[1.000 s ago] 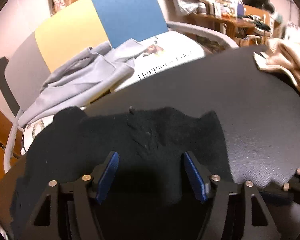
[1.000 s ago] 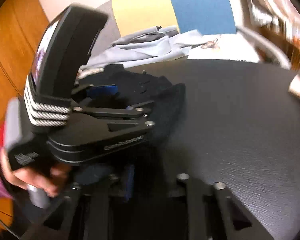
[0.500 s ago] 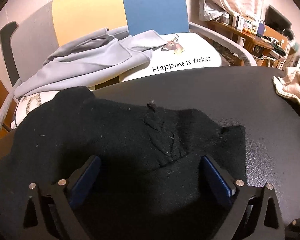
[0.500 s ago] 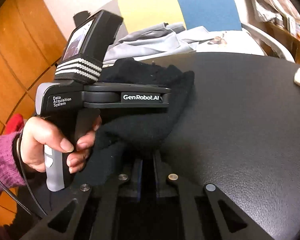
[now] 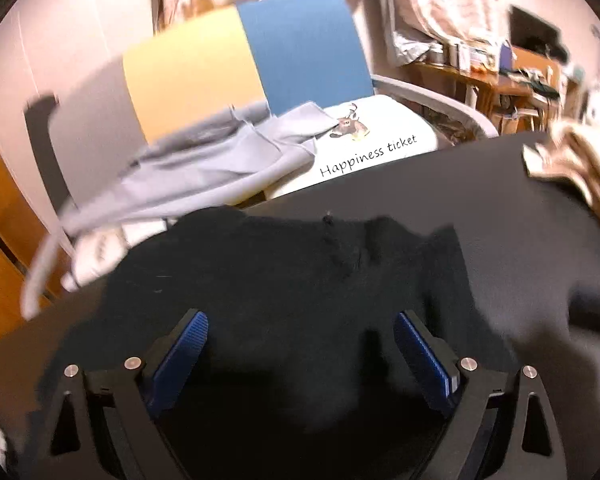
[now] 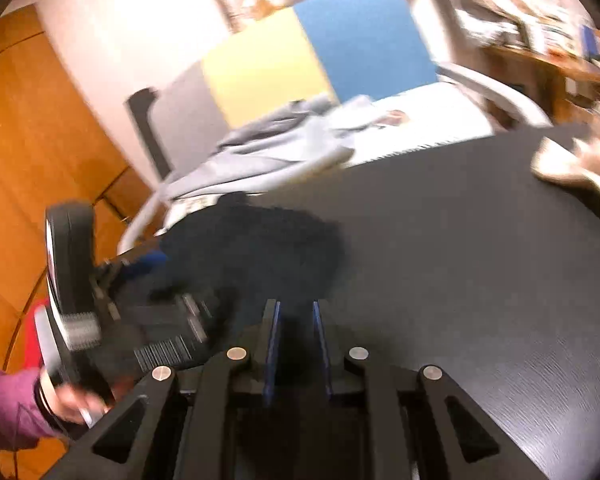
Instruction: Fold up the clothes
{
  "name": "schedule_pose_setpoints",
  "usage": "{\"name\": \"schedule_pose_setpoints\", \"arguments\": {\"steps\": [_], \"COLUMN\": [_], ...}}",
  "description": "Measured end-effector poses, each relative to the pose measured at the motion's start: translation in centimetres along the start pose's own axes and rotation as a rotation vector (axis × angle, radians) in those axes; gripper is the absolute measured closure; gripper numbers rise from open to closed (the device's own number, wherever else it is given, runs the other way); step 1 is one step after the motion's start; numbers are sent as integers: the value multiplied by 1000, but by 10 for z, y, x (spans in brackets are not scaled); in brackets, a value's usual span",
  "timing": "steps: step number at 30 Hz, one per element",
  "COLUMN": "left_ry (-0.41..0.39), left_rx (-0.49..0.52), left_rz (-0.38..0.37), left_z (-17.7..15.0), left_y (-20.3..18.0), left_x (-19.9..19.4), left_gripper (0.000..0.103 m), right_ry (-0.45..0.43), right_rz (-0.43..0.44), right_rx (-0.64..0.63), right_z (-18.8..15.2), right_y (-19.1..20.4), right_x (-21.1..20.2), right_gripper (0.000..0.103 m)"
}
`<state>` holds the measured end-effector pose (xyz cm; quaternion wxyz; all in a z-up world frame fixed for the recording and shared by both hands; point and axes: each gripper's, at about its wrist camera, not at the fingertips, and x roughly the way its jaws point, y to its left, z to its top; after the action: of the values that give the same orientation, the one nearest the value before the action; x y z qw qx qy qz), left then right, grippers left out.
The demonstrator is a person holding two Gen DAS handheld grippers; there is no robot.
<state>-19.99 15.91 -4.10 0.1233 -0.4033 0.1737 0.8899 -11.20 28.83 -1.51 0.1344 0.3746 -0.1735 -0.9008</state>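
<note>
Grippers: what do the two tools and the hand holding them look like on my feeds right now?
Both are black linkage frames with silver rivets and ribbed blue pads. The left gripper shows its pads wide-faced; the right gripper shows them edge-on. From the right wrist view, the left tool has a black upright block with a white-striped band, held by a hand in a magenta sleeve.

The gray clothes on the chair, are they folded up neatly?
No, the gray clothes lie crumpled and spread loosely across the chair seat, draping over its edge.
</note>
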Motion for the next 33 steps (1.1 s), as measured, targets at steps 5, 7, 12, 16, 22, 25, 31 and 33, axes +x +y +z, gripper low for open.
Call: {"name": "schedule_pose_setpoints", "arguments": {"steps": [5, 7, 12, 16, 22, 25, 31, 33], "left_ry": [-94, -91, -81, -73, -60, -132, -88, -48], "left_rx": [112, 54, -95, -215, -394, -419, -570, -655], "left_rz": [119, 103, 58, 21, -34, 56, 194, 181], "left_z": [-37, -42, -53, -63, -77, -99, -134, -146], "left_y": [-7, 8, 48, 80, 127, 171, 266, 296], "left_x": [-24, -27, -37, -44, -56, -85, -92, -87], "left_gripper": [7, 5, 0, 0, 1, 1, 2, 2], "right_ry": [132, 158, 103, 101, 20, -6, 113, 149], "right_rz": [-75, -170, -274, -307, -303, -178, -127, -203], "right_rx": [-161, -146, 11, -13, 21, -52, -260, -289], "right_z": [7, 7, 8, 6, 16, 14, -12, -25], "right_y": [31, 19, -18, -12, 20, 71, 149, 145], "right_x": [60, 77, 79, 79, 43, 44, 90, 109], "right_gripper": [85, 86, 103, 97, 75, 75, 75, 75]}}
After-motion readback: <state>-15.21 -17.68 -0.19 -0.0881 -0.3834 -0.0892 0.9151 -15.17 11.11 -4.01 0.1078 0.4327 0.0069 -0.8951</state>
